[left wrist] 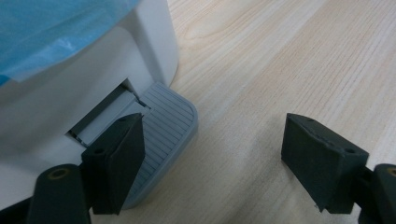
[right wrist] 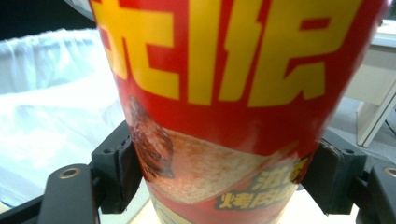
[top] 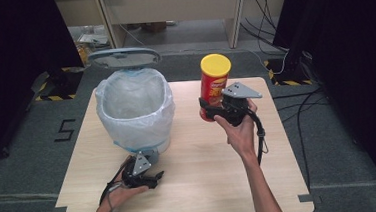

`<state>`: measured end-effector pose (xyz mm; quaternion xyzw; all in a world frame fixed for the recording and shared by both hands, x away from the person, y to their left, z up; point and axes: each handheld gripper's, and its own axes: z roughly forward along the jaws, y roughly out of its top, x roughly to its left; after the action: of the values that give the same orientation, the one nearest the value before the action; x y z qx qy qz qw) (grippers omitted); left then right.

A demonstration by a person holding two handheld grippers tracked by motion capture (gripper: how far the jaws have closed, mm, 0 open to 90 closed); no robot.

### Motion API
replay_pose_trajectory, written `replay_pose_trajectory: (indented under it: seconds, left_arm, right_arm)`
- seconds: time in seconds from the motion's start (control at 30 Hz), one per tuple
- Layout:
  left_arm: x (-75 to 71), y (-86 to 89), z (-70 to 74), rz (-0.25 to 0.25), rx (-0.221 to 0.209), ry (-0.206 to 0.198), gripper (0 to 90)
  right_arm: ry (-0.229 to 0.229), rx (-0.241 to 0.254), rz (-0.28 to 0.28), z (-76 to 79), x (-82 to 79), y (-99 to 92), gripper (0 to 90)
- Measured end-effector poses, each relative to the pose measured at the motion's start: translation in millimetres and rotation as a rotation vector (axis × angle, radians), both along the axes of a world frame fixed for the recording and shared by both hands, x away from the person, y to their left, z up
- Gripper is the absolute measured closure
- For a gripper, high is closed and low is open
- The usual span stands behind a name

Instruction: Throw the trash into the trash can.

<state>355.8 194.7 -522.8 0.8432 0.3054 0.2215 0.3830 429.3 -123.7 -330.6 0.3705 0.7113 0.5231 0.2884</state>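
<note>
A red chip can [top: 214,84] with a yellow lid stands upright above the table, held by my right gripper [top: 215,109], whose jaws are shut on its lower part. In the right gripper view the can [right wrist: 233,107] sits between both black pads. A white pedal bin [top: 135,109] lined with a pale bag stands at the table's left, its grey lid [top: 124,58] raised. My left gripper [top: 148,178] rests low at the bin's front, open. In the left gripper view its left pad [left wrist: 116,163] lies over the grey ribbed pedal [left wrist: 166,130]; I cannot tell if it presses.
The wooden table [top: 196,175] has bare surface in front of and to the right of the bin. Black curtains flank both sides. Cables [top: 296,103] trail on the floor at the right, and a desk stands behind.
</note>
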Motion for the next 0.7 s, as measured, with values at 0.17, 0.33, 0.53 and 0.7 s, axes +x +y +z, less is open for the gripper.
replay_pose_trajectory:
  seconds: [0.17, 0.33, 0.53, 0.7]
  left_arm:
    - [0.1, 0.3, 0.3, -0.002, 0.005, 0.002, 21.0]
    - [0.0, 0.3, 0.5, -0.003, 0.003, 0.006, 21.0]
    - [-0.1, 0.1, 0.4, 0.000, 0.002, 0.004, 20.9]
    - [-0.1, 0.0, 0.3, 0.000, 0.000, 0.005, 21.0]
  right_arm:
    - [-0.011, 0.015, 0.024, 19.1, -4.0, 6.2, 24.1]
    - [-0.015, 0.026, 0.043, 31.0, -6.0, 12.4, 24.1]
    - [-0.033, 0.022, 0.077, 49.6, -8.0, 26.3, 24.2]
    - [-0.032, 0.022, 0.100, 58.7, -7.9, 33.7, 24.2]
